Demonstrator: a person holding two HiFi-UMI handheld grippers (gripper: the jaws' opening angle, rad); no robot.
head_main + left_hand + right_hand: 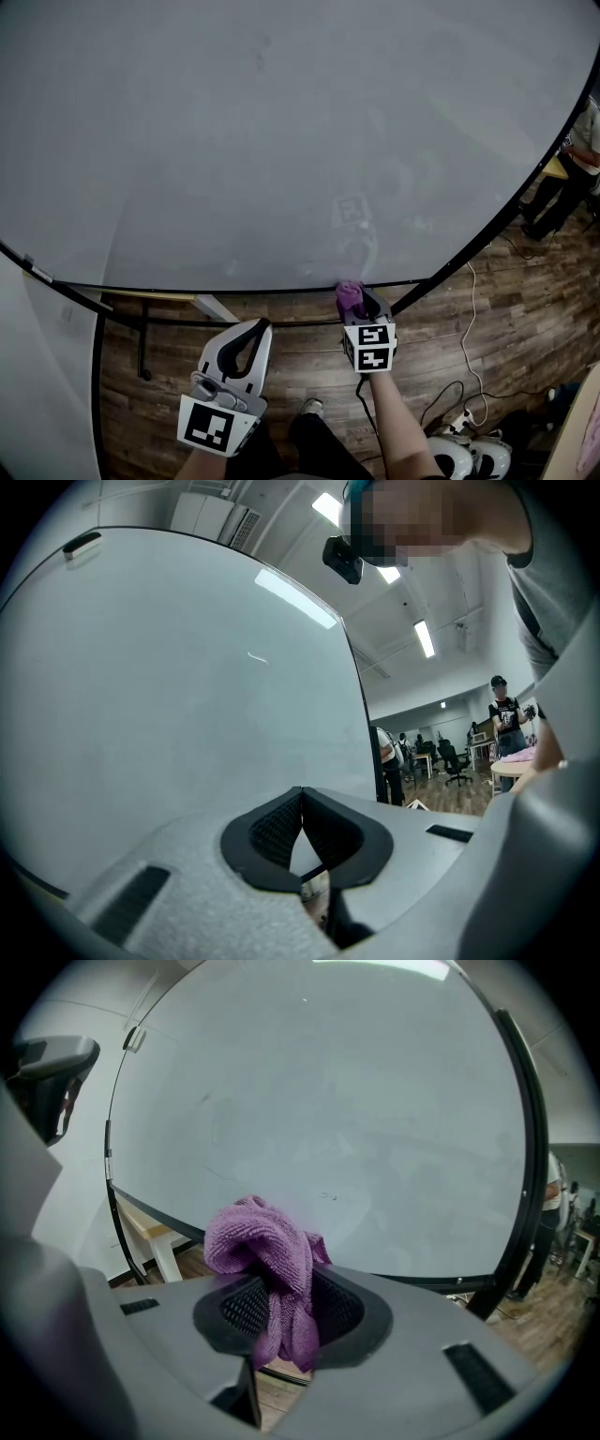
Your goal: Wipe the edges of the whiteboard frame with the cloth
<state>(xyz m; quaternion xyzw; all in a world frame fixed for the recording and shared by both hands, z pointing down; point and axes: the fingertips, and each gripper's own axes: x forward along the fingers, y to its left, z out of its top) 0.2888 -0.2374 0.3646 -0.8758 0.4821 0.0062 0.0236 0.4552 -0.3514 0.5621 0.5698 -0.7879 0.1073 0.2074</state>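
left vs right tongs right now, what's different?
The right tongs are shut on the purple cloth; the left tongs are shut, empty. The right tongs hold the cloth at the whiteboard's bottom frame; the left tongs sit lower, off the board. Both share one grey build.

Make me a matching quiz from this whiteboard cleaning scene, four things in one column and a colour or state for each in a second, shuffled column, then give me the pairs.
Column one:
1. cloth
2. left gripper
3. right gripper
4. whiteboard frame

Column two:
A. black
B. jaws together, nothing between them
C. purple
D. jaws clamped on the cloth, up at the board's bottom edge

Pairs: 1-C, 2-B, 3-D, 4-A
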